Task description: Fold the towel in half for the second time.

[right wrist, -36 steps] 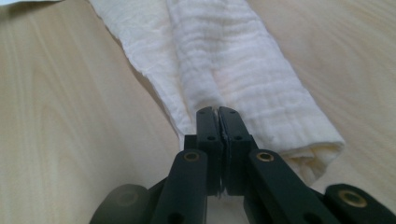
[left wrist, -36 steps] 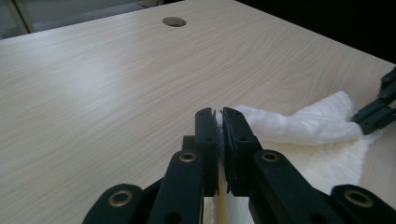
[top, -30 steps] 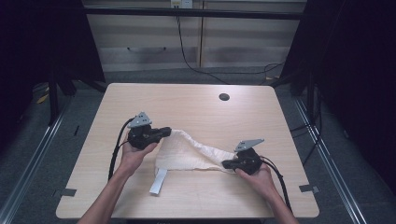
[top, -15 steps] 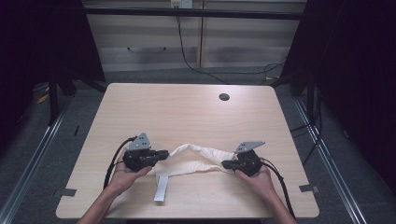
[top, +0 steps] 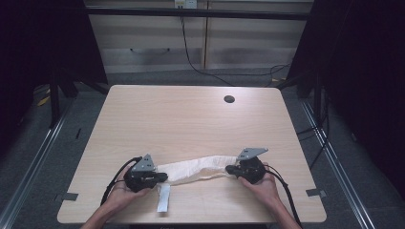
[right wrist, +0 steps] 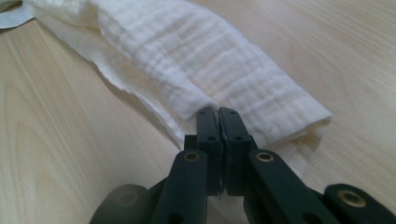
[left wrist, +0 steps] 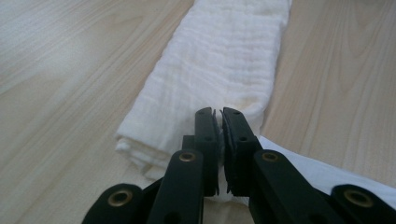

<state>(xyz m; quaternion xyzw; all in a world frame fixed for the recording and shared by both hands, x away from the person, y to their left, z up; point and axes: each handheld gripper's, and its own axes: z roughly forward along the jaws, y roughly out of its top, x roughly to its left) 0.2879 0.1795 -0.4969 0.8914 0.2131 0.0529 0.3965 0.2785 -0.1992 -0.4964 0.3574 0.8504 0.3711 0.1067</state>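
- Dark room, black curtains at both sides, pale cabinets at the far wall; a light wooden table stands in the middle, with a small round cable hole near its far edge.
- The white cloth lies folded into a long band along the near edge of the table, running left to right between the two hands. A narrow white strip pokes out toward the near edge at its left end.
- The left gripper has its jaws pinched tight on the left end of the band; in the left gripper view a thin bit of fabric shows between the pads.
- The right gripper is likewise clamped on the right end; the right gripper view shows the tips closed right at the fold's edge.
- To my eye the step in hand is laying the folded band flat. Both ends should come down level and together, with light tension so the middle does not sag or bunch.
- I would keep both pinches closed until the cloth rests fully on the wood, then let go without dragging the layers apart.
- The loose strip at the left could get tucked under; worth keeping clear.
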